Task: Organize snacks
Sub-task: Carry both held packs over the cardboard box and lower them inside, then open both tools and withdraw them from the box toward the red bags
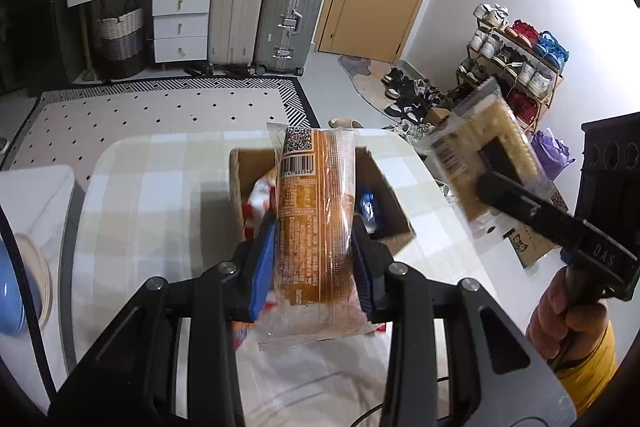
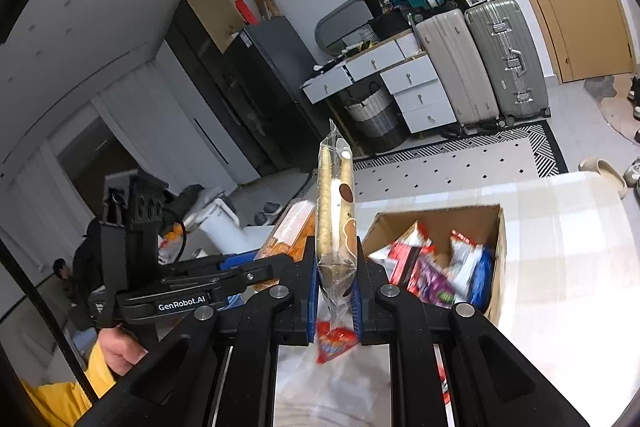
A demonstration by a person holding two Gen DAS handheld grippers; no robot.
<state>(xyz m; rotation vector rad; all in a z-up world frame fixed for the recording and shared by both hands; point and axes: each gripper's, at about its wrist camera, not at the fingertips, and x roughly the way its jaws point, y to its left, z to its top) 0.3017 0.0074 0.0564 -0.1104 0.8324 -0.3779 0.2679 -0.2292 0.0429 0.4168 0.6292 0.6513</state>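
Both grippers are held up over the table (image 1: 152, 163). On the left, the left gripper (image 1: 314, 255) is clamped on a brown bread pack (image 1: 316, 211), which is pointed away toward the far side. Just beyond it, the cardboard box (image 1: 394, 187) is seen on the checked tablecloth, with snack bags (image 2: 436, 267) piled inside. To the right, the right gripper (image 2: 336, 283) is squeezed tight on a thin cracker pack (image 2: 334, 211), held upright. Far behind, suitcases (image 1: 266, 15) are lined up beside white drawers (image 1: 180, 23).
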